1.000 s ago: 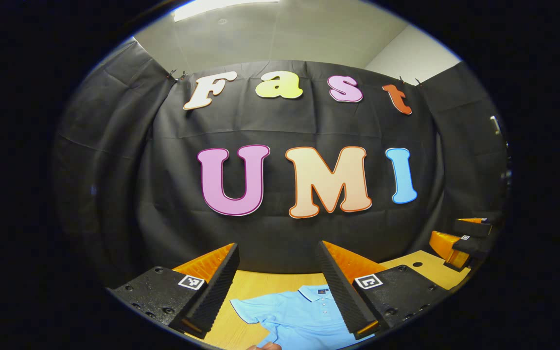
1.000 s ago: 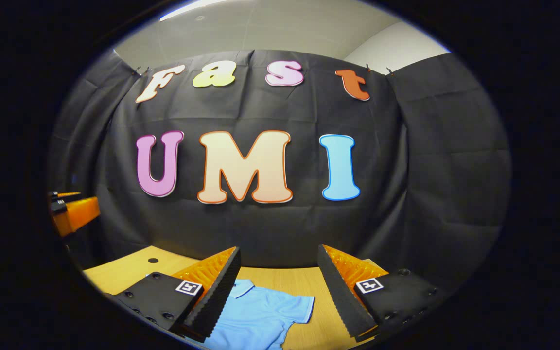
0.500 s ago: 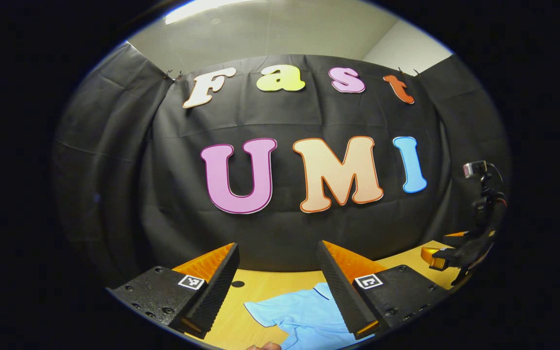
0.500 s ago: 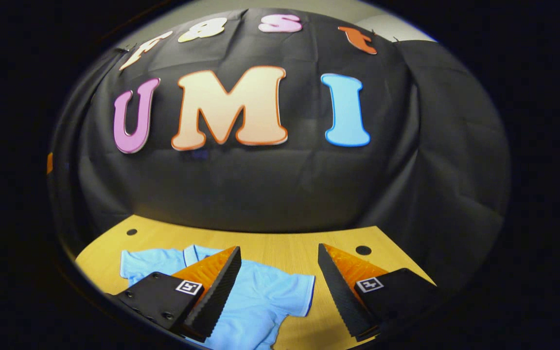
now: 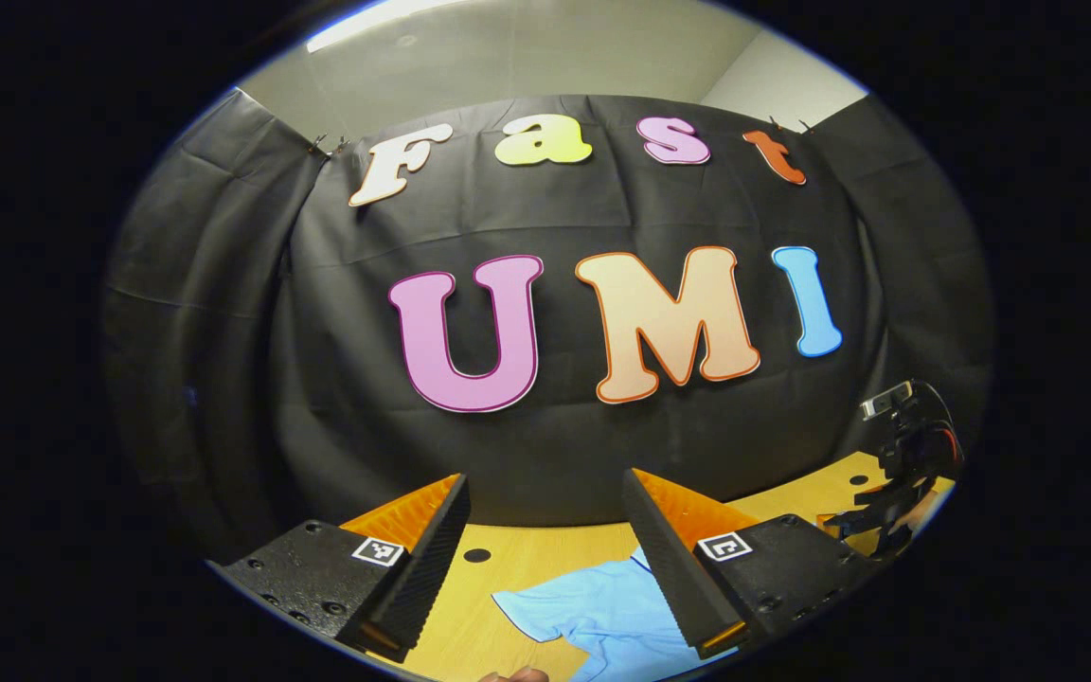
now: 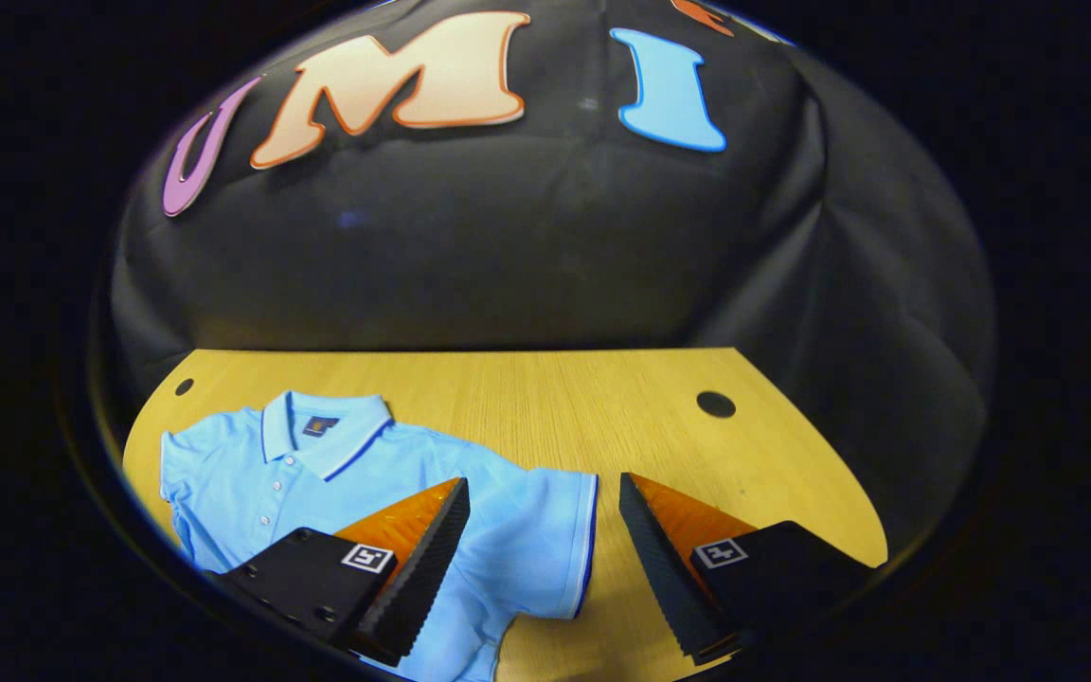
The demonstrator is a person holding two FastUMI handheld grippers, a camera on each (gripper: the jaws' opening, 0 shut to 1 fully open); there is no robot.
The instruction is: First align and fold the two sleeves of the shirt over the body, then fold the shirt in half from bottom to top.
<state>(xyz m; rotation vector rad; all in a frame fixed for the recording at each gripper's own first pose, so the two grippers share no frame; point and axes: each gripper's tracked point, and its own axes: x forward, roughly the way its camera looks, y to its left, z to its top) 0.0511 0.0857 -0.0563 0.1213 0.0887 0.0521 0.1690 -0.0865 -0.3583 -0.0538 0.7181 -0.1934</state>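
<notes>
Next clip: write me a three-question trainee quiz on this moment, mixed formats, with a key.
1. True or false: the right gripper is shut on a sleeve of the light blue polo shirt.
2. Multiple choice: the sleeve between the right gripper's fingers lies A) folded over the body, B) spread flat on the wooden table, C) hanging off the edge.
3. Fill in: the left gripper is ____, holding nothing.

Key: 1 false; 2 B; 3 open.
</notes>
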